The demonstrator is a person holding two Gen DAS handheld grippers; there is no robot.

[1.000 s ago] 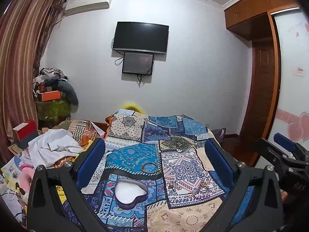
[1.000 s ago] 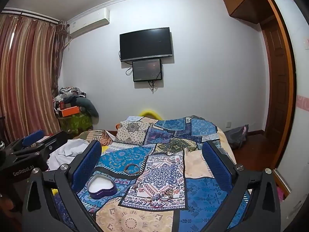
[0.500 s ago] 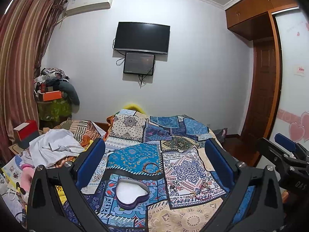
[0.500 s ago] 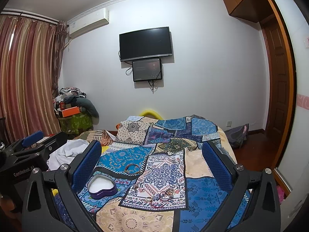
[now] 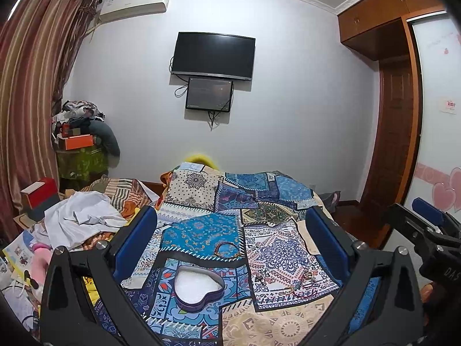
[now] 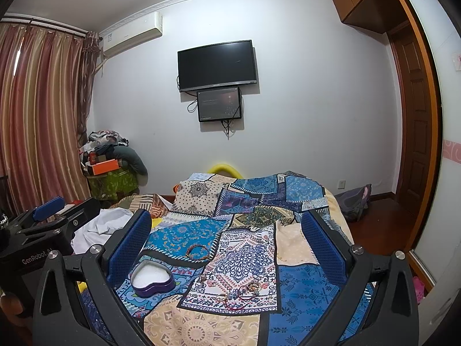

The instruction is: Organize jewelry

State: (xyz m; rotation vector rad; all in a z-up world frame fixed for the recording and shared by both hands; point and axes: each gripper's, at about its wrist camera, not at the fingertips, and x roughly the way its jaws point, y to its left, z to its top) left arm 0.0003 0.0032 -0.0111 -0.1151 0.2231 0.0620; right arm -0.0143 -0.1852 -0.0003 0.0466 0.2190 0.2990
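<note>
Plainly, nothing is in hand yet: the left gripper [image 5: 230, 236] and the right gripper [image 6: 226, 235] both hover above the bed with jaws spread wide and empty. Nearest lies the heart-shaped tin [image 5: 199, 288], purple-walled, lid off, its white lining bare, sitting on the patchwork bedspread [image 5: 198, 236]. To its right, apart from it, a scatter of small jewelry [image 6: 245, 289], beads, rings and thin cords, is spread over a blue-and-white patch; just beyond the tin a braided bracelet [image 5: 226, 249] lies alone. The sensible first move is probably for the right gripper to descend on one piece from the scatter, closing low against the cloth so the thin cord does not slip between the pads, while the left steadies the tin. The soft bedspread will likely give under pressure, so a gentle pinch should serve better than a hard one. Farther off, crumpled white cloth [image 5: 83, 222] and clutter crowd the left side; on the far wall hang a dark television [image 5: 212, 55], a smaller screen [image 5: 209, 93] below it, and an air conditioner [image 5: 134, 4] beside striped curtains [image 6: 40, 109].
</note>
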